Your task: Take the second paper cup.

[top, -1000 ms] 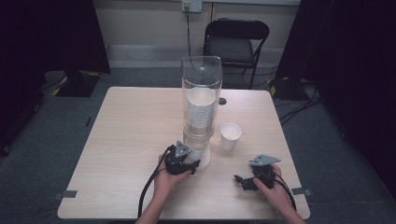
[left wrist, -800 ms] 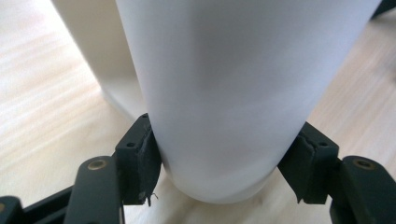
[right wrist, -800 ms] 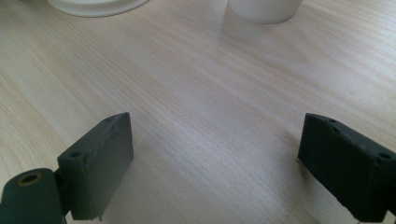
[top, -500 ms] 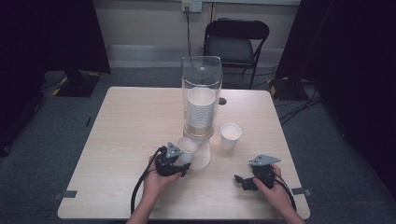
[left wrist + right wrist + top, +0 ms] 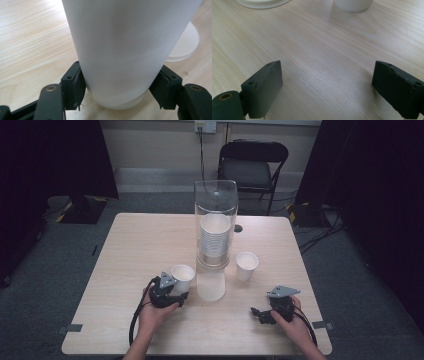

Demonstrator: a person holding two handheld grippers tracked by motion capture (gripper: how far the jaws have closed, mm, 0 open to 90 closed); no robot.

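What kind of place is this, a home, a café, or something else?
Probably a lab or recording room, not a home: dark curtains line the sides, a lone black folding chair stands behind the light wooden table, and cables lie on grey carpet.

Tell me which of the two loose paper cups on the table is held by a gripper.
The cup left of the clear tube: the left gripper is clamped on its lower wall. The other cup, right of the tube, stands free, apart from the open right gripper.
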